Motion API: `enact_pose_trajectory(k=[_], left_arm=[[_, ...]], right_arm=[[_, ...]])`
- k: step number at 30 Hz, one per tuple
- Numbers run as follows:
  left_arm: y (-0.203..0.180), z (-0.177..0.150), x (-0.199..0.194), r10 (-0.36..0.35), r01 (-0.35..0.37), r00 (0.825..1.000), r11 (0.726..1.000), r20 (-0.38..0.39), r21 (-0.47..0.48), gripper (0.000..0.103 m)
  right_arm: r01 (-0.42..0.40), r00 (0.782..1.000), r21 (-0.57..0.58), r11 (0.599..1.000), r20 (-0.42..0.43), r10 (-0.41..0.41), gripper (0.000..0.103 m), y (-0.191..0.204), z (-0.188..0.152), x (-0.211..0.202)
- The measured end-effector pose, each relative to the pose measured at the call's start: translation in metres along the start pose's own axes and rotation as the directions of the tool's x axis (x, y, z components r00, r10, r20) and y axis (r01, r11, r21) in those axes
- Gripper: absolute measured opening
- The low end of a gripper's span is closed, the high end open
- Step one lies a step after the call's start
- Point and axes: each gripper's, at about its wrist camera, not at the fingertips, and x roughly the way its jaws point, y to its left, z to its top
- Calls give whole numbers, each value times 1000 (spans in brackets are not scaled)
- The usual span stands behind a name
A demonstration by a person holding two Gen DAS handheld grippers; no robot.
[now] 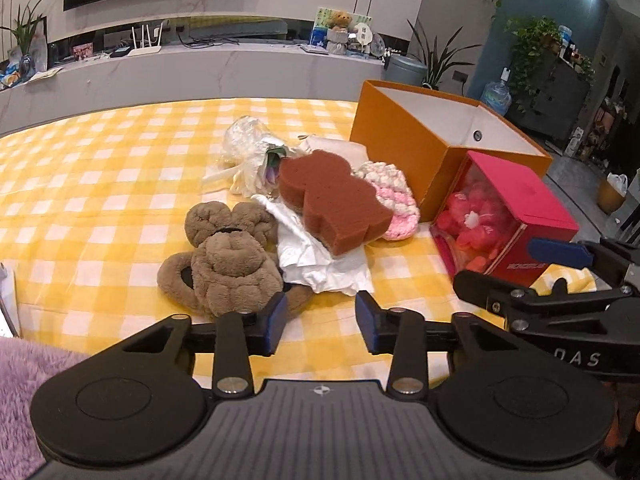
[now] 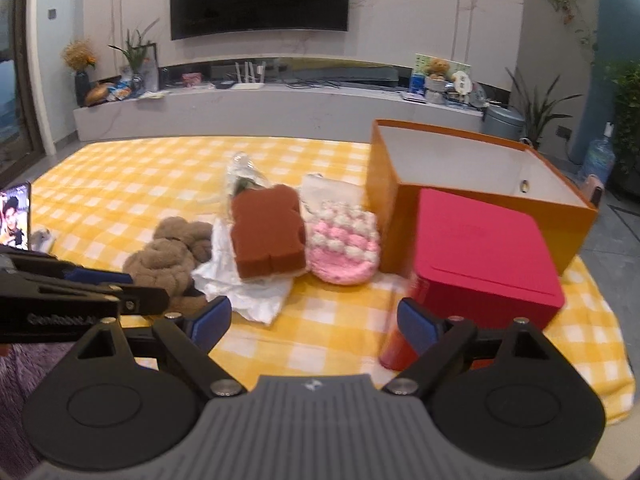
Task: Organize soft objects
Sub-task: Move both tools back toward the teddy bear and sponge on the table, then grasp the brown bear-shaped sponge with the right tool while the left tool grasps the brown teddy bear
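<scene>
Approach to the soft pile, nothing yet gripped.

At the bottom of the left view the left claw [image 1: 320,322] is seen half-open and empty, just short of the brown plush [image 1: 230,264] at centre-left. The right claw [image 2: 314,322] is held wide and empty at the bottom of its view. Sponge [image 1: 334,206], pink knit [image 1: 394,196] and plush are heaped mid-frame on the checked surface [image 1: 100,184], beside the open orange box [image 1: 408,148]. Next, a claw is probably to be closed on the plush for transfer to the box.

Yellow-and-white checked cloth [image 1: 100,168], rust-brown sponge [image 1: 332,200], pink-and-white knit [image 1: 394,196], orange box [image 1: 404,148], red box [image 2: 484,256]
</scene>
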Motion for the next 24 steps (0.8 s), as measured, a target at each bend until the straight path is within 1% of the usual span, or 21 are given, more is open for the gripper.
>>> enact_pose_trajectory(k=[2, 5, 8, 10, 11, 12, 13, 15, 16, 19, 20, 22, 24], left_arm=[[5, 2, 2, 0, 0, 1000, 1000, -2, -15, 43], [12, 6, 3, 2, -2, 1000, 999, 6, -37, 43], [20, 11, 5, 3, -2, 1000, 998, 6, -65, 48], [26, 15, 6, 19, -18, 1000, 996, 11, -86, 50], [28, 18, 8, 28, -27, 1000, 995, 10, -94, 53], [31, 20, 11, 36, -36, 999, 994, 4, -101, 57], [34, 23, 15, 45, -46, 999, 993, -11, -111, 59], [39, 28, 26, 45, -51, 998, 991, -49, -122, 67], [41, 30, 31, 49, -56, 997, 991, -60, -125, 68], [47, 33, 42, 89, -98, 994, 985, -66, -143, 73], [48, 34, 45, 94, -103, 993, 983, -66, -150, 75], [51, 35, 53, 97, -108, 993, 982, -73, -155, 76], [53, 34, 61, 109, -124, 989, 981, -97, -152, 76]], right_arm=[[-13, 1000, 0, 1000, 3, 13, 89, 2, 4, 6], [-42, 999, -7, 999, -23, 42, 87, 5, 11, 18], [-75, 996, 10, 997, -53, 76, 86, 7, 18, 32], [-88, 994, 4, 996, -60, 88, 81, 9, 21, 40], [-95, 993, -5, 995, -66, 94, 80, 11, 24, 45], [-100, 993, -12, 995, -69, 99, 78, 12, 26, 49], [-103, 992, -21, 995, -71, 101, 78, 14, 28, 54], [-103, 992, -37, 994, -74, 100, 78, 17, 32, 64], [-107, 992, -42, 993, -76, 103, 78, 17, 34, 69], [-119, 988, -59, 991, -101, 113, 79, 19, 40, 88], [-119, 988, -64, 991, -103, 112, 82, 19, 41, 92], [-118, 989, -75, 990, -103, 110, 83, 19, 43, 101], [-123, 988, -89, 988, -109, 113, 83, 20, 44, 110]])
